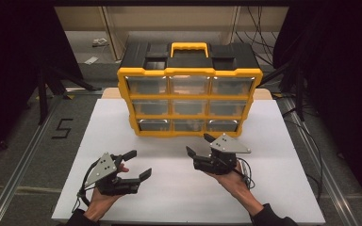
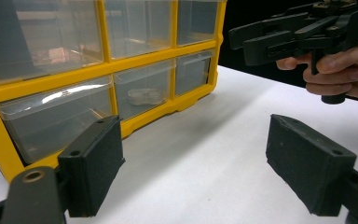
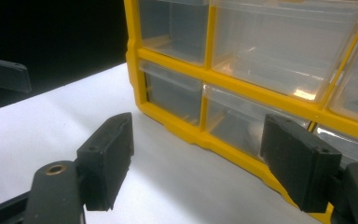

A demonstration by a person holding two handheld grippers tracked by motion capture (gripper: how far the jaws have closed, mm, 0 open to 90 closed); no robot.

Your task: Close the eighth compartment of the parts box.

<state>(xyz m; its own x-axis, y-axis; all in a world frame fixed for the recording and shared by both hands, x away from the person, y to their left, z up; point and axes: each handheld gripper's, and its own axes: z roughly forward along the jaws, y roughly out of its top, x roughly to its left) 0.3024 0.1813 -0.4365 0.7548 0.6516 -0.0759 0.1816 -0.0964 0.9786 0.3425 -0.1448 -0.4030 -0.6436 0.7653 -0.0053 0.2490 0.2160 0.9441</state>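
Observation:
A yellow and black drawer cabinet [image 1: 188, 101] with clear plastic drawers stands at the back of the white table [image 1: 179, 193]. My left gripper [image 1: 140, 163] is open over the table's front left, with nothing between its pads [image 2: 93, 168]. My right gripper [image 1: 198, 144] is open too, a short way in front of the cabinet's bottom row, and holds nothing. In the left gripper view a small pale object [image 2: 144, 96] lies inside a bottom drawer. In the right gripper view the cabinet's lower drawers [image 3: 261, 93] are close ahead, all pushed in.
The cabinet has a yellow carry handle [image 1: 189, 47] on its black top. Bare white tabletop lies between the two grippers and the cabinet. Dark floor, metal rails and cables [image 1: 306, 132] surround the table.

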